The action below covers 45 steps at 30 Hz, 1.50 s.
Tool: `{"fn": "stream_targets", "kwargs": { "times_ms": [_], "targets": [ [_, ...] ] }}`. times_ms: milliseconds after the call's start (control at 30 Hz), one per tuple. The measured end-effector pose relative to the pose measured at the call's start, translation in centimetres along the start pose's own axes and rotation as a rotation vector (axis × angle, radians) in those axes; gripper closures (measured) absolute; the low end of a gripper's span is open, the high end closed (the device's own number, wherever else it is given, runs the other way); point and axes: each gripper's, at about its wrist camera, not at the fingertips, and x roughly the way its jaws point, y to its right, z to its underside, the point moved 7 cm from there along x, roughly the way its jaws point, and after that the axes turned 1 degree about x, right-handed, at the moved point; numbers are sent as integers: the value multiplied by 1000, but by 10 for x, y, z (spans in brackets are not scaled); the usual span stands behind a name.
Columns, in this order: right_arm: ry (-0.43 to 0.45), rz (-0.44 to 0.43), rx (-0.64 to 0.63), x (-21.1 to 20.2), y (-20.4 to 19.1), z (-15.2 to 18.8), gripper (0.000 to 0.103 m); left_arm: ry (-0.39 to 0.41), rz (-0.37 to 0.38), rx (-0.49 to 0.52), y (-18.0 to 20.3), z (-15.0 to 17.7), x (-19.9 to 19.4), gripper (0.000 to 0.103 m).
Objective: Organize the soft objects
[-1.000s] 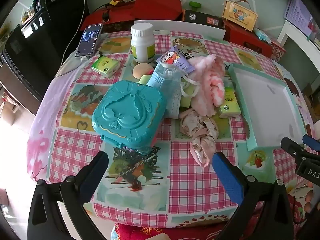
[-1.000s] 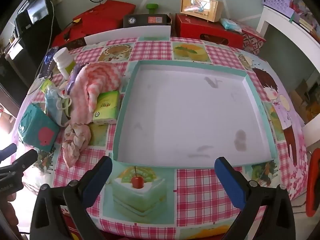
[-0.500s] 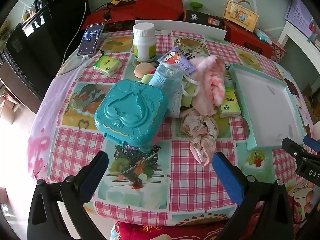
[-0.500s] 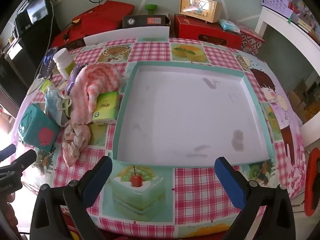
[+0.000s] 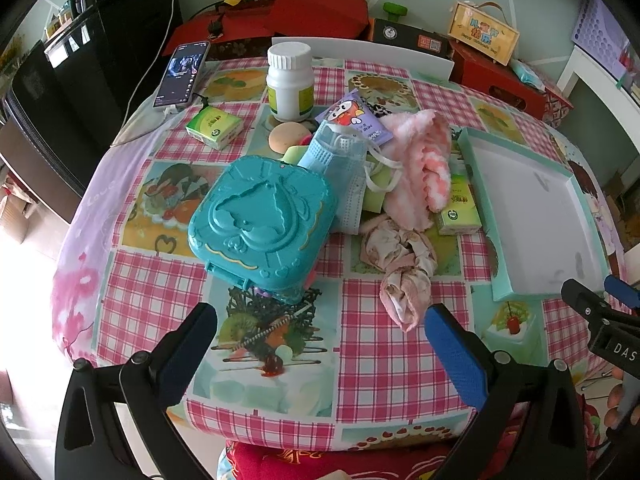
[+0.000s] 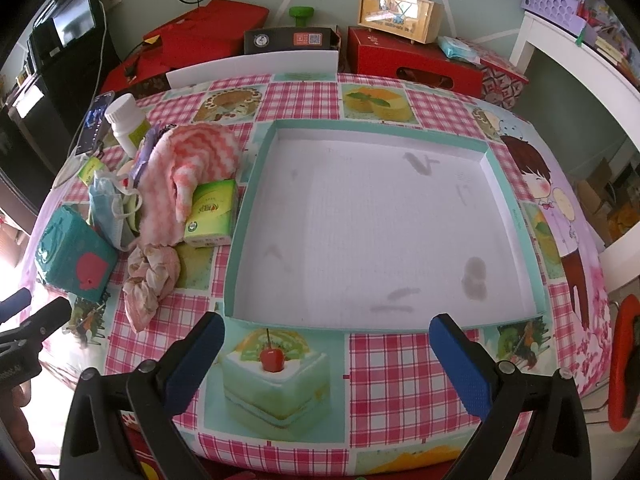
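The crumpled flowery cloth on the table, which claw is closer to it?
The left claw. The crumpled flowery cloth lies just beyond its right finger. The right claw hangs before the tray, with the cloth off to its left.

Bright daylight enters left of the table [image 5: 152, 292], overexposing that edge; focus sharp; fisheye bending and dark corners.

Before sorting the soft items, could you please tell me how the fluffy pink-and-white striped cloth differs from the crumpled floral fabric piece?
The fluffy pink-and-white striped cloth is plush and zigzag-striped; the crumpled floral fabric piece is thin, pale and printed. The striped cloth drapes over other clutter, while the floral piece lies knotted on the tablecloth, nearer the grippers. Both are soft and outside the teal-rimmed tray.
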Motion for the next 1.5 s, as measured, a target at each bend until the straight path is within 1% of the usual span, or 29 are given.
{"fn": "stream_targets", "kwargs": {
  "times_ms": [867, 1500],
  "targets": [
    [-14, 8, -5, 5, -2, 2, 0, -21, -13, -20, -8, 3, 5, 0],
    [-13, 12, -12, 4, -3, 1, 0, -22, -3, -35, -10, 1, 4, 0]
  ]
}}
